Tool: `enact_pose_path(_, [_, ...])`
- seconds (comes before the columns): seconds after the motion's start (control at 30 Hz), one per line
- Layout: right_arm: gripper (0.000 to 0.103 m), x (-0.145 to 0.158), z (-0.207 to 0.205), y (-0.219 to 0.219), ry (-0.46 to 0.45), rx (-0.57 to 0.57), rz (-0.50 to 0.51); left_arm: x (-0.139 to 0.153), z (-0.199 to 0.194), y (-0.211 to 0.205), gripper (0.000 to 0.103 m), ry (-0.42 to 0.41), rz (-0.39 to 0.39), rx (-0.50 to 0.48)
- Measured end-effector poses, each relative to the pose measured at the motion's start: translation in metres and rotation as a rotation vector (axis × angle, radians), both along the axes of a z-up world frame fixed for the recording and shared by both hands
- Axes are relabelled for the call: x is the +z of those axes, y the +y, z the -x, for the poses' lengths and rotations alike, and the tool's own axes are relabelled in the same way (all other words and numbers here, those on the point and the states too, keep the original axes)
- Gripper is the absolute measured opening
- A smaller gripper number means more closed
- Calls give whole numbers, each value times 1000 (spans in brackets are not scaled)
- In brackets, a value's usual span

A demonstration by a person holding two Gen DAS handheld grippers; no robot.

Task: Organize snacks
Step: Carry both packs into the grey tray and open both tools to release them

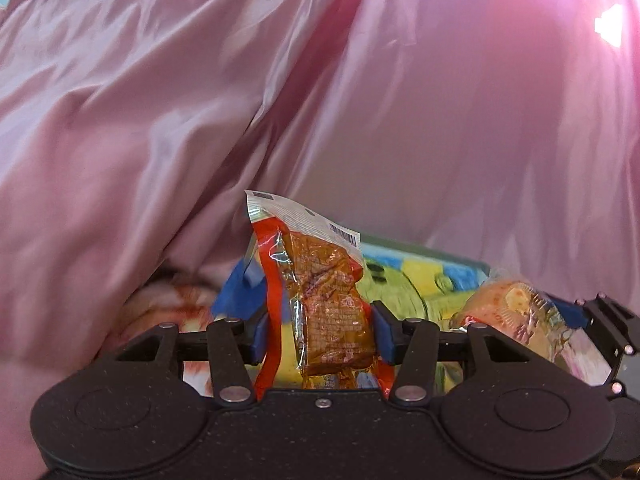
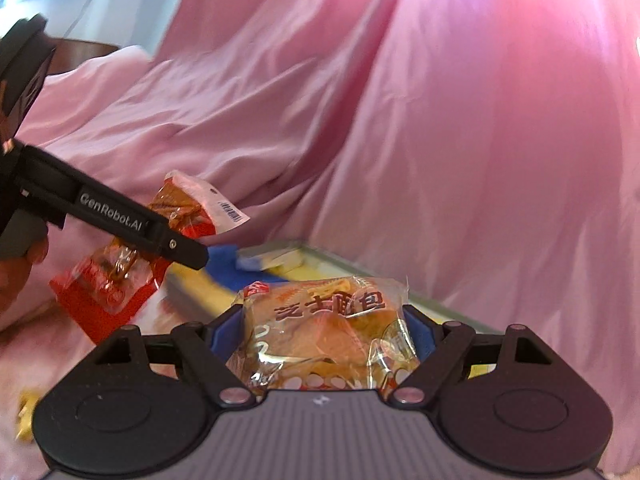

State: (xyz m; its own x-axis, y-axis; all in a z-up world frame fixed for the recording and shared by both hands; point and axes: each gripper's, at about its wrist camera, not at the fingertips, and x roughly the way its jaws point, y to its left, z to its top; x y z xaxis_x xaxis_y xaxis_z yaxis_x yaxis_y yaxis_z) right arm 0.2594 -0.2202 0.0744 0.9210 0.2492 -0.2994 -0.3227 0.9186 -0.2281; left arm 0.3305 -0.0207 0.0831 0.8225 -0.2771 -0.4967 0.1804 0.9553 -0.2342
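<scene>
My left gripper (image 1: 320,332) is shut on a clear and red packet of brown snack pieces (image 1: 324,300), held upright. The same packet (image 2: 120,268) shows in the right wrist view, hanging from the left gripper (image 2: 176,248). My right gripper (image 2: 324,332) is shut on a wrapped cheese bread (image 2: 324,328) with red lettering. That bread (image 1: 508,304) and the right gripper (image 1: 600,320) show at the right in the left wrist view. Both grippers hover over a tray (image 2: 432,300) with a yellow, green and blue picture (image 1: 408,280).
Pink satin cloth (image 1: 240,100) drapes behind and around the tray and fills most of both views. A pale pink cloth (image 2: 48,360) covers the surface at the left. A small yellow item (image 2: 26,416) lies at the far left.
</scene>
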Motion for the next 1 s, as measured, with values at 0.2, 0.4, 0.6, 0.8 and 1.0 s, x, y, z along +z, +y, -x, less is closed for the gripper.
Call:
enact_pose_path(0.2, [85,-4,-60,-3,56,-53,-29,-13,-57,-17,53,51,21,3])
enact_pose_path(0.4, [85,-22,-89,-15,117,-101,-71,-30,-83,-27,57,115,15,-1])
enact_pose_path(0.6, [86,-39,-102,-20,171,-109,-105,-39,-89,-32,66,140,13,19])
enact_pose_path(0.8, [95,-38,-100,-22,156,-111,-146,-31,-77,-23,85,101,8,77])
enact_pose_path(1.0, [102,-22,-80,-28,85,-117,-181,-5,-45,-21,95,-15,7,111])
